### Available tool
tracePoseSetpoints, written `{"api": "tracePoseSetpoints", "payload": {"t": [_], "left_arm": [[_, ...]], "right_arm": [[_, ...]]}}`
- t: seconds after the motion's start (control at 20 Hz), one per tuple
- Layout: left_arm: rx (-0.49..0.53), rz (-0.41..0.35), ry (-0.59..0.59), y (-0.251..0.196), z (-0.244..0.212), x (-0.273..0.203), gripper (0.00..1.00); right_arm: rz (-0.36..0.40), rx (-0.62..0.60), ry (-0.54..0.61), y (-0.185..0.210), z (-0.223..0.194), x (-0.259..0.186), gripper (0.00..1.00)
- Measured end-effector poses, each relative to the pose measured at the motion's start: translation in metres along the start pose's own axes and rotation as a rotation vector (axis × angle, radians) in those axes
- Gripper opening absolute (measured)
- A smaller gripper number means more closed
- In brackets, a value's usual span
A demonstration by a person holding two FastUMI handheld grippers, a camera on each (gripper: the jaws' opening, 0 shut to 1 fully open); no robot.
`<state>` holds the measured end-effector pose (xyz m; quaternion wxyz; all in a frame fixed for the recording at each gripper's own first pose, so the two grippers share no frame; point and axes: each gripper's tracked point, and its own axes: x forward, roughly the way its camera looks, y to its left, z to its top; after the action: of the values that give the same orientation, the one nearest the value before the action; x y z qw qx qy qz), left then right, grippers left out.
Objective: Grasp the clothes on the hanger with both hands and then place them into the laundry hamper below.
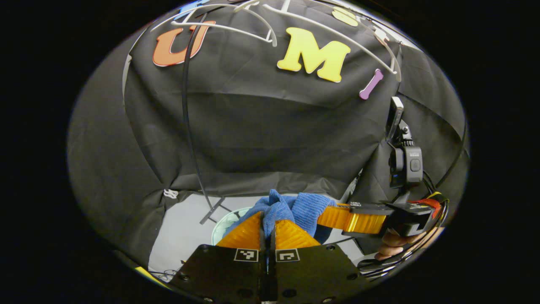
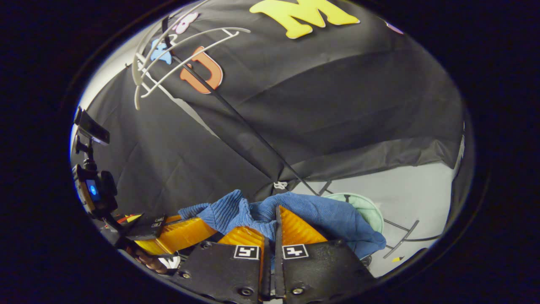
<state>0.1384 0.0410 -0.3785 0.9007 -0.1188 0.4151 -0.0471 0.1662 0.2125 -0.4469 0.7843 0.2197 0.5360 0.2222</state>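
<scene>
Left gripper view: blue cloth (image 1: 291, 207) pinched between left hand-held gripper (image 1: 267, 223) fingers

Blue ribbed clothes (image 1: 295, 209) at lower centre; pale green hamper (image 2: 366, 207) at lower right; white hanger (image 1: 236, 28) at upper left; grey floor (image 2: 417, 194).

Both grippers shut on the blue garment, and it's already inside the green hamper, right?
Not quite. Both grippers, left gripper and right gripper, are shut on the blue garment, but it is not in the green hamper yet. The right gripper view shows it bunched between the fingers, held in front of the hamper's rim.
</scene>
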Motion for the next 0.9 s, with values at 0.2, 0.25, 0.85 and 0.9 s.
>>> {"api": "tracePoseSetpoints", "payload": {"t": [0.2, 0.25, 0.85, 0.9], "left_arm": [[-0.049, 0.044, 0.094, 0.017, -0.031, 0.028, 0.01], [-0.066, 0.06, 0.127, 0.022, -0.04, 0.034, 0.02], [-0.203, 0.119, 0.296, 0.045, -0.085, 0.055, 0.12], [-0.198, 0.126, 0.307, 0.047, -0.091, 0.054, 0.38]], "right_arm": [[-0.118, -0.018, 0.13, -0.022, -0.003, 0.015, 0.1], [-0.167, -0.042, 0.176, -0.028, -0.006, 0.019, 0.17], [-0.294, -0.086, 0.133, -0.044, 0.02, -0.007, 0.66], [-0.316, -0.09, 0.122, -0.047, 0.023, -0.014, 0.68]]}}
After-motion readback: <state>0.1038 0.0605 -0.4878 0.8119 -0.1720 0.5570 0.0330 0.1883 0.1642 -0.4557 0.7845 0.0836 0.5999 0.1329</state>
